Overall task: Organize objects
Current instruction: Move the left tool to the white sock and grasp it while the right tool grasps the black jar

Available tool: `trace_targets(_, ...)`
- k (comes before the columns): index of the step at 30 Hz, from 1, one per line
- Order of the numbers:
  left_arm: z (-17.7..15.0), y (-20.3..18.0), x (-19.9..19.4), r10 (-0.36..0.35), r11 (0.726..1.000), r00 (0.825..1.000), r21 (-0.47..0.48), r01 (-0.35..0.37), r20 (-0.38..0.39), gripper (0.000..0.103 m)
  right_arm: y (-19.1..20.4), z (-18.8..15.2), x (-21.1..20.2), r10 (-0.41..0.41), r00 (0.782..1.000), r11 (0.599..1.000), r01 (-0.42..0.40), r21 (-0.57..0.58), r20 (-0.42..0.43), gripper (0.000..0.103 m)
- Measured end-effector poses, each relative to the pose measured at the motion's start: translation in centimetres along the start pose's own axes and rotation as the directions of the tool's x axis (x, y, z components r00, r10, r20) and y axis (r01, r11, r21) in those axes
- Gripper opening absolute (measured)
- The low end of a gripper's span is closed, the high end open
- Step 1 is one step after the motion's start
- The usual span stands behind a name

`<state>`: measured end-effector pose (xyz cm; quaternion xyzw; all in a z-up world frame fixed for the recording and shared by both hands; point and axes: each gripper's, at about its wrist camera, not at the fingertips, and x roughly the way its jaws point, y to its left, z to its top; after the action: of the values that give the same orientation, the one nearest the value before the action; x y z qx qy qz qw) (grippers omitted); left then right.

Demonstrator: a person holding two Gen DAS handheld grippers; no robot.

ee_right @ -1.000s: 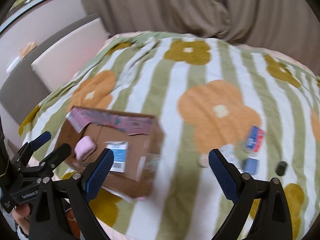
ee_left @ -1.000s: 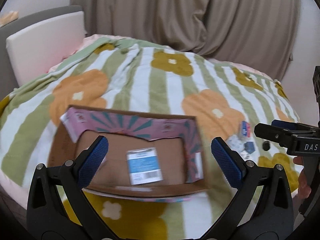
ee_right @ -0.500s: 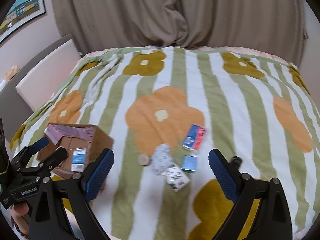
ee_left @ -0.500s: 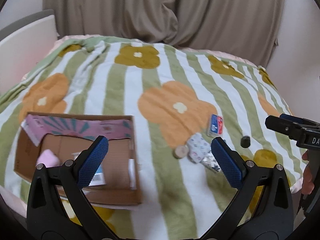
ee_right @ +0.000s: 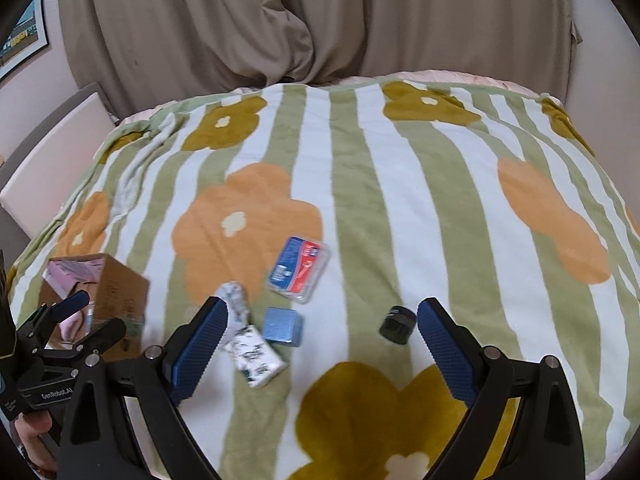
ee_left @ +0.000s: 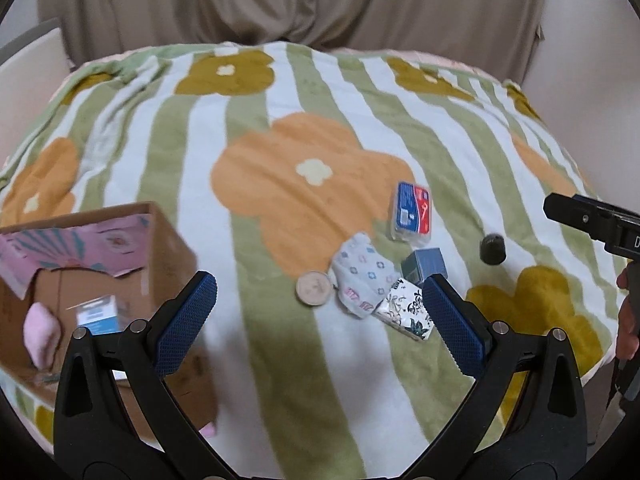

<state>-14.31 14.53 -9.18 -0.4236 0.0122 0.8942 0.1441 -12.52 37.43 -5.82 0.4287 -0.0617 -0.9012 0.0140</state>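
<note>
A cardboard box with pink flaps sits at the left on the blanket, holding a pink soft thing and a blue-and-white carton. Small items lie in a cluster: a red-and-blue card pack, a patterned white pouch, a black-and-white tissue pack, a blue cube, a round wooden disc and a small black cap. My left gripper hangs open above the disc and pouch. My right gripper stands open over the blue cube and black cap.
A striped green-and-white blanket with orange and olive flowers covers the bed. Beige curtains hang behind it. A padded headboard runs along the left. The right gripper's body shows at the right edge of the left wrist view.
Both grippers have swept to the right, away from the cardboard box and over to the cluster of small items. Both have stayed open.
</note>
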Motion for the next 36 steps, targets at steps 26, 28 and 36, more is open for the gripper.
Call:
trace_targets(26, -0.6, -3.3, 12.2, -0.046, 0.994, 0.987, 0.095, 0.061, -0.155, 0.095, -5.9, -4.4, 9.6, -0.108, 0.992, 0.994, 0.108, 0.005, -0.068, 0.087)
trace_targets(28, -0.4, -3.3, 12.6, -0.044, 0.993, 0.987, 0.098, 0.06, -0.154, 0.095, -6.3, -4.6, 10.1, -0.11, 0.991, 0.994, 0.112, 0.019, -0.079, 0.085)
trace_targets(36, 0.0, -3.5, 13.7, -0.051, 0.989, 0.984, 0.126, 0.073, -0.168, 0.087, -7.4, -4.9, 11.5, -0.109, 0.989, 0.992, 0.115, 0.054, -0.099, 0.072)
